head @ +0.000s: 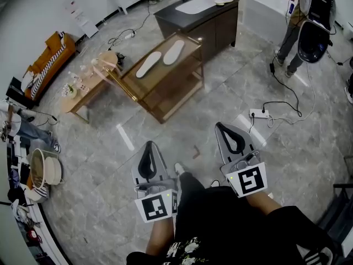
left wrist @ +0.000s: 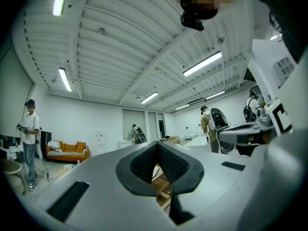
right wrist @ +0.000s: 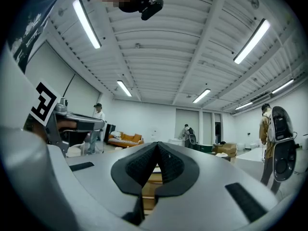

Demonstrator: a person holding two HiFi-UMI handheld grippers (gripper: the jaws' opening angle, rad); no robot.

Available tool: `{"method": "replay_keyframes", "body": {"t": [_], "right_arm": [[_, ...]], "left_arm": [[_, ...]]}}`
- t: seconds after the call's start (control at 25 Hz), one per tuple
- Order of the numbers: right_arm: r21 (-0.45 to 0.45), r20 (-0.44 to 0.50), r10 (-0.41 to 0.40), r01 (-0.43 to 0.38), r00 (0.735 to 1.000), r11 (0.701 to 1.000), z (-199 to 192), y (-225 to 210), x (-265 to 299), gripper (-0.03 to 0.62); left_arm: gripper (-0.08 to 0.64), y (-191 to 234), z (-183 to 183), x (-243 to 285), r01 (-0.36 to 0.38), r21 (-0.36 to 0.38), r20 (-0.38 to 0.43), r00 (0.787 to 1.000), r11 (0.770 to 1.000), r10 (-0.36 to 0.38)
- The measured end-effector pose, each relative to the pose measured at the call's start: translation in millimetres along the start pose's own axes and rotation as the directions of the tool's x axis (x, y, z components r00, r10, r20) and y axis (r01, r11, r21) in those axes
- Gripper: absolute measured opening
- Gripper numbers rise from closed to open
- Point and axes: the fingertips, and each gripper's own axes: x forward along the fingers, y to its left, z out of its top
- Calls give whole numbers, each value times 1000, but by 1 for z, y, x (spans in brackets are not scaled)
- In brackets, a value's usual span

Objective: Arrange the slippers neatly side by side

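Note:
Two pale slippers, one (head: 148, 64) and the other (head: 174, 52), lie soles up on the top of a brown glass-topped trolley table (head: 182, 80), far ahead of me. They lie roughly in line, toe to toe, angled across the top. My left gripper (head: 149, 146) and my right gripper (head: 223, 128) are held level near my body, well short of the table, both shut with nothing between the jaws. In the left gripper view the left gripper (left wrist: 157, 145) has its dark pads pressed together, and in the right gripper view so does the right gripper (right wrist: 157, 145).
A dark cabinet with a white basin (head: 196, 5) stands behind the table. A low wooden table (head: 88, 81) with small items sits to its left, an orange sofa (head: 51, 57) further left. A power strip and cables (head: 259, 114) lie on the floor to the right. A person (head: 292, 21) stands at the back right.

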Motion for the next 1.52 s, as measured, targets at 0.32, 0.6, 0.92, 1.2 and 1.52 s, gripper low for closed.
{"method": "replay_keyframes", "body": {"t": [0.32,0.6,0.92,1.2,1.52], "right_arm": [[39,-21,4,-4,1000,999,-11,0,1,-3],[23,-45,0,1,999,1000,-24,-6,17,-3],[48,-57,24,-21,998,999,-22,-14,40,-3],[50,-47,32,-30,998,998,-28,-18,67,-3],[-3,-13,13,-13,1000,1000,-9,-37,99,-3]], "left_arm": [[2,-3,-6,11,30,2,-21,999,1000,-29],[2,-5,-12,33,71,8,-24,997,997,-71],[2,-3,-7,59,91,-8,-26,996,996,-91],[2,8,-13,84,95,-15,-19,995,995,-96],[2,19,0,117,105,-39,15,994,994,-105]]}}
